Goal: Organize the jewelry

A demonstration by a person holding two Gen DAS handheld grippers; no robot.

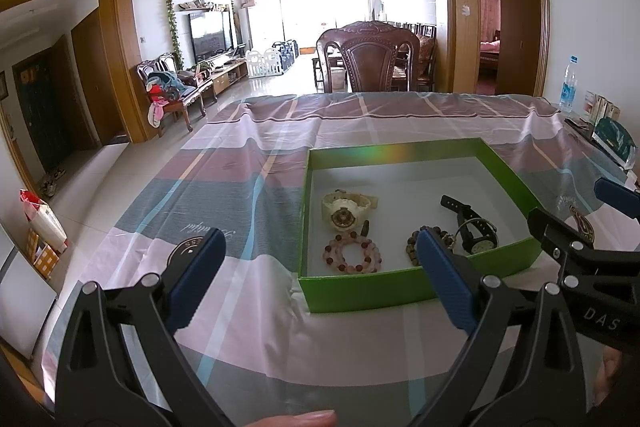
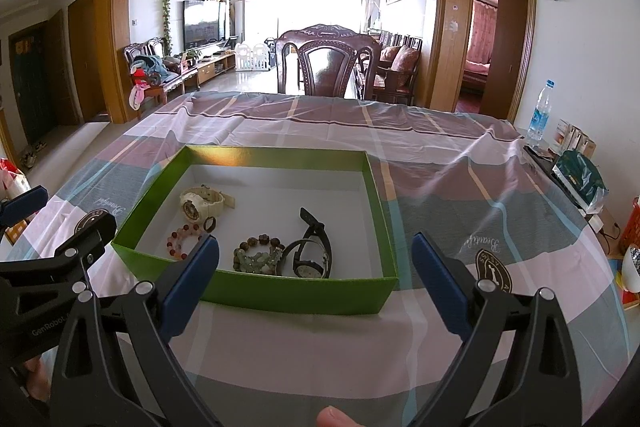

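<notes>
Both the left gripper (image 1: 320, 259) and right gripper (image 2: 316, 259) hover wide apart, holding nothing; the green box (image 2: 280, 293) of jewelry sits just ahead of them on the worktop (image 2: 460, 163).

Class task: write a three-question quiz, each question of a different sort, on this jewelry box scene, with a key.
1. True or false: the cream watch lies outside the green box.
2. Multiple choice: the black watch lies beside A) the dark bead bracelet, B) the water bottle, C) the wooden chair.
3. Fill in: the left gripper and the right gripper both have their jaws ____.

Key: 1 false; 2 A; 3 open.
</notes>
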